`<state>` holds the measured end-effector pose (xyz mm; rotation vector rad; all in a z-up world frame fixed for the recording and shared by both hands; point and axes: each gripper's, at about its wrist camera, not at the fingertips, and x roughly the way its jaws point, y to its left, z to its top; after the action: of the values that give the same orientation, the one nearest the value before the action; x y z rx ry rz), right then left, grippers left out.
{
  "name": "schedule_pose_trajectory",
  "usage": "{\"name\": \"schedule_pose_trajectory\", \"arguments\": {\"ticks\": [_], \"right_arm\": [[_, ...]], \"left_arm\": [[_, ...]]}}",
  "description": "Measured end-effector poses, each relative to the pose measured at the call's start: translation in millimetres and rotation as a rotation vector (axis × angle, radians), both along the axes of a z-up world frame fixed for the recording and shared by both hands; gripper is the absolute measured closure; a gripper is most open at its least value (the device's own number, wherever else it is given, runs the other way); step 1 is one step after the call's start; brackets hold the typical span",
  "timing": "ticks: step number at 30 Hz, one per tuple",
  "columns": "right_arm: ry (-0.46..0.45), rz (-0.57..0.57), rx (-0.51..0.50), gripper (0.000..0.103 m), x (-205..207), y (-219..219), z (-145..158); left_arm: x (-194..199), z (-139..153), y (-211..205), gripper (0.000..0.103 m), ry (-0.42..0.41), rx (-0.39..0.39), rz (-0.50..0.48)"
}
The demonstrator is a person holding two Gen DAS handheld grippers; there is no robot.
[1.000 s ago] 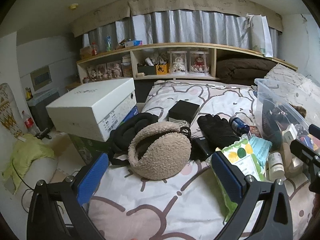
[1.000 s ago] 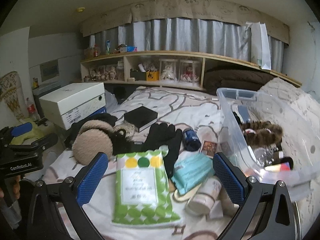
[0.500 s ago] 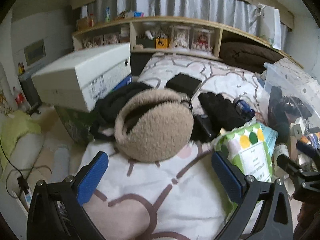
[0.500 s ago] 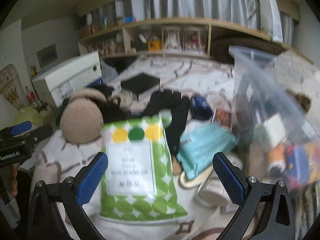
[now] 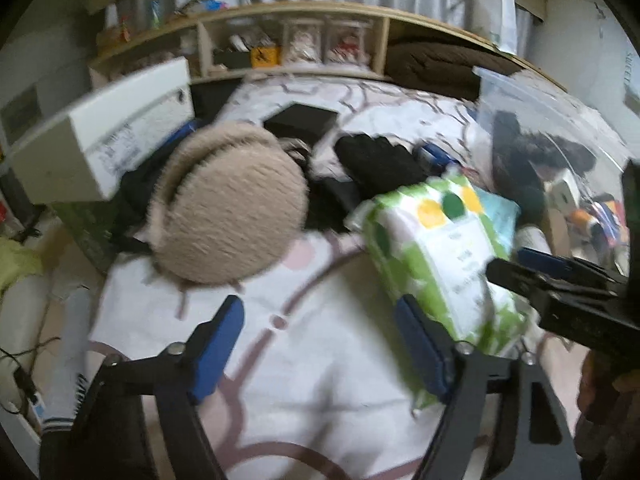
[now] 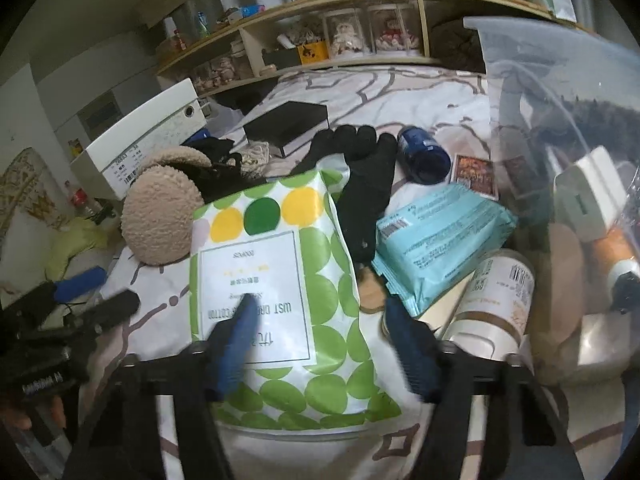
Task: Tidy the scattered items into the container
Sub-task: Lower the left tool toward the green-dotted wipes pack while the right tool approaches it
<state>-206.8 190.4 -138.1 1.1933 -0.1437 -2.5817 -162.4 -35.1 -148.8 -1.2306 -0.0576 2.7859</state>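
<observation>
Both grippers have dropped toward the bed, jaws just narrowing: right gripper (image 6: 320, 340) straddles the green-dotted white wipes pack (image 6: 280, 280) unpinched; left gripper (image 5: 320, 344), at its 9 o'clock, is half-open and empty.

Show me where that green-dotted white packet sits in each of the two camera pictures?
Left wrist view: the green-dotted packet lies right of centre, beside the right-hand blue pad.
Right wrist view: the packet fills the lower centre.
Shared landmark: the fuzzy beige earmuffs, left of the packet in both.

Green-dotted white cotton-pad pack (image 6: 276, 280) flat on the bedspread between the right claw's (image 6: 320, 344) blue fingers, teal wipes packet (image 6: 440, 236) just right, fleecy beige earmuffs (image 5: 232, 204) beyond the left claw (image 5: 320, 344), clear bin (image 6: 560, 80) far right, part-filled
</observation>
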Motion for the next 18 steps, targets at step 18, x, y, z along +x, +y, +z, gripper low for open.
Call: {"name": "schedule_pose_trajectory", "arguments": {"ticks": [18], "right_arm": [[0.058,-0.065,0.155,0.077,-1.5,5.6,1.1]], "left_arm": [[-2.1,-26.5,48.4,0.054,-0.104,0.158,-0.134]]}}
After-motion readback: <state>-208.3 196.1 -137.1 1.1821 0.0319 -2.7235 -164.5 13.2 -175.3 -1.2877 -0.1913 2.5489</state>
